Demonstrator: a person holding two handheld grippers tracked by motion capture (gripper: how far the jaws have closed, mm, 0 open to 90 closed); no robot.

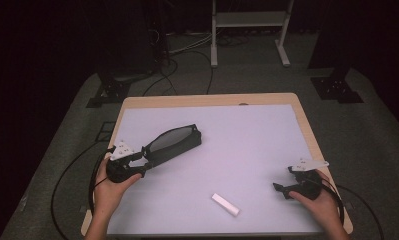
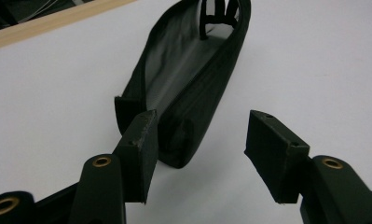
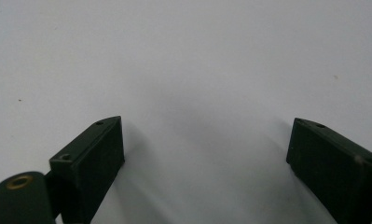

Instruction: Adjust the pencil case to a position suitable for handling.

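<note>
Two grippers on my table right now, so going biggest to smallest. Biggest is the table (image 1: 137, 102) itself, wooden edge showing around a big white mat (image 1: 247, 150) that takes up the middle of the high view.

Next is the black pouch (image 1: 174, 142), lying flat on the mat at center left of the frame, angled so its far end points to the upper right. In the left gripper view I can see it's open along the top, grey lining (image 2: 181, 65) inside, and its near end sits low in the center of that frame.

Then my left gripper (image 1: 146, 161), lower left of the high view, hand wrapped around its body. Its claw is apart, about half spread. In the left gripper view the near end of the pouch sits between the two pads, right up against the left-hand pad (image 2: 139, 154), while the right-hand pad (image 2: 274, 154) is well clear of it, so I wouldn't call it clamped.

Right gripper (image 1: 283, 189) sits at the lower right of the high view, well apart from the pouch. Claw wide apart, just bare mat between the pads in its own view.

Smallest: a little white block (image 1: 225, 204), lower center on the mat, between the two grippers, nothing touching it.
</note>
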